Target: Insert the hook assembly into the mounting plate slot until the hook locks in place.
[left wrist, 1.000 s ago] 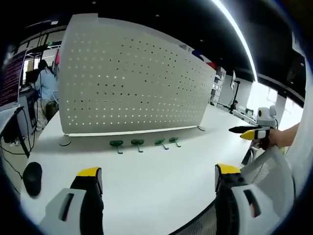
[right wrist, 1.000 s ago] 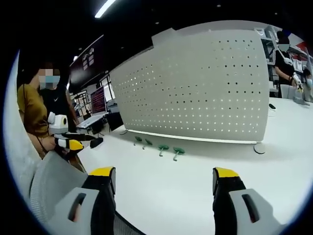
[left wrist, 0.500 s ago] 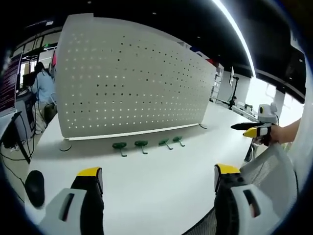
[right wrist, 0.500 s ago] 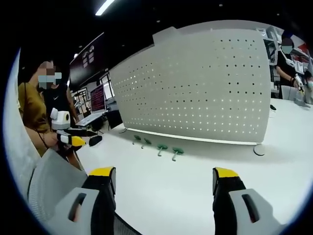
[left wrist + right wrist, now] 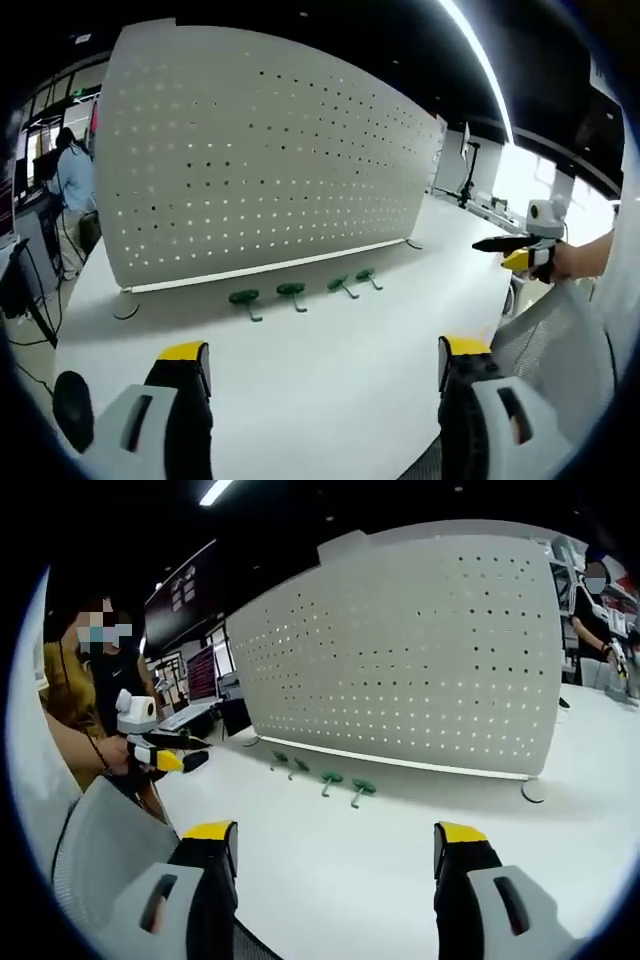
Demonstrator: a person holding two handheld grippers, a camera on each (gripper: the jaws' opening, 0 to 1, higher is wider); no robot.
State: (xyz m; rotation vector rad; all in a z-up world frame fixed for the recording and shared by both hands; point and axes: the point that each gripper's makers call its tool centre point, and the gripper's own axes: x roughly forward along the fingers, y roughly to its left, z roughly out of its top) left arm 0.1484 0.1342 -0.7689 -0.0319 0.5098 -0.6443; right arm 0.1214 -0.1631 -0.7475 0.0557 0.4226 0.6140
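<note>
A white table (image 5: 300, 380) carries everything, and a black mouse (image 5: 72, 408) lies near its edge in the left gripper view. A grey mesh chair back (image 5: 100, 865) stands beside the table, and it shows again in the left gripper view (image 5: 540, 350). Beyond the table a person (image 5: 72, 180) in a light top sits at a desk, a monitor (image 5: 203, 678) glows with dark red rows in the right gripper view, and a light strip (image 5: 480, 60) runs along the dark ceiling.

Both views from the table edge toward the shared pegboard (image 5: 260, 170).
</note>
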